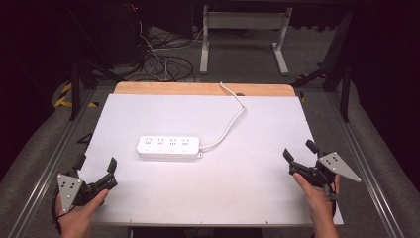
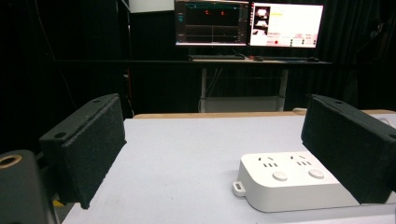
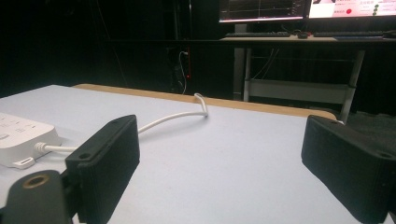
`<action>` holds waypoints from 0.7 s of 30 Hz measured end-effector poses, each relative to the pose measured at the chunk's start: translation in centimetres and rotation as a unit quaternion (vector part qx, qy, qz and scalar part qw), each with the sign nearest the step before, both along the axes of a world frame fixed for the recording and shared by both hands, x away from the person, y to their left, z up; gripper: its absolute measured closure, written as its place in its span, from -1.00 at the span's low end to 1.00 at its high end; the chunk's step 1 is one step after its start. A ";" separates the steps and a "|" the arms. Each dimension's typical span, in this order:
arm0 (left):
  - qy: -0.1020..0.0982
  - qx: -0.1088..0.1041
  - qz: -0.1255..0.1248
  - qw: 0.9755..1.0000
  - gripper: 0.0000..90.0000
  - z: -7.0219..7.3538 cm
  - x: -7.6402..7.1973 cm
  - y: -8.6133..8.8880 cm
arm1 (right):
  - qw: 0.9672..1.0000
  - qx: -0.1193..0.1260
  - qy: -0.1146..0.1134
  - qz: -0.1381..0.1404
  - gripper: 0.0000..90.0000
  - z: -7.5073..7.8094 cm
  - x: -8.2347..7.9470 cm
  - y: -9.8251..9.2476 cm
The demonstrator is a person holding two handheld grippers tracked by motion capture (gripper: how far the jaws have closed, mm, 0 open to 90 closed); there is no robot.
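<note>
White, rounded plastic power strip [image 1: 168, 147] on matte table [image 1: 247, 198].

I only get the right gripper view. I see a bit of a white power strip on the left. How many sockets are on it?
Observer: The power strip has four socket groups in a row, seen from the high view.
Operator: Where's my other gripper?
Observer: The left gripper is at the table's near left corner, jaws open, nothing between them.
Operator: Where does the cord go?
Observer: The cord runs to the far edge of the table and drops over it.
</note>
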State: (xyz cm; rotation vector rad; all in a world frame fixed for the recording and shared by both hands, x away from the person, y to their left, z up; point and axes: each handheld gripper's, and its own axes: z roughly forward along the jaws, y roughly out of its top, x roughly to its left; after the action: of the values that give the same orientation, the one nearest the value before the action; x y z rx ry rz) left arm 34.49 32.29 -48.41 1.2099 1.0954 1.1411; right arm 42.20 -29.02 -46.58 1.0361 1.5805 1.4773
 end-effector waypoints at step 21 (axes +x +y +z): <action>-0.006 -0.006 0.003 1.000 -0.84 0.1 0.0 0.0 | 1.000 0.002 -0.001 -0.003 -0.72 0.0 -0.1 -0.1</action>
State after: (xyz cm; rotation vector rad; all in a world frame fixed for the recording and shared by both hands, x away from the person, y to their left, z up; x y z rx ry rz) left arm 34.49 32.34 -48.33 1.1898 1.0970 1.1439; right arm 42.12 -29.10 -46.55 1.0407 1.5732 1.4765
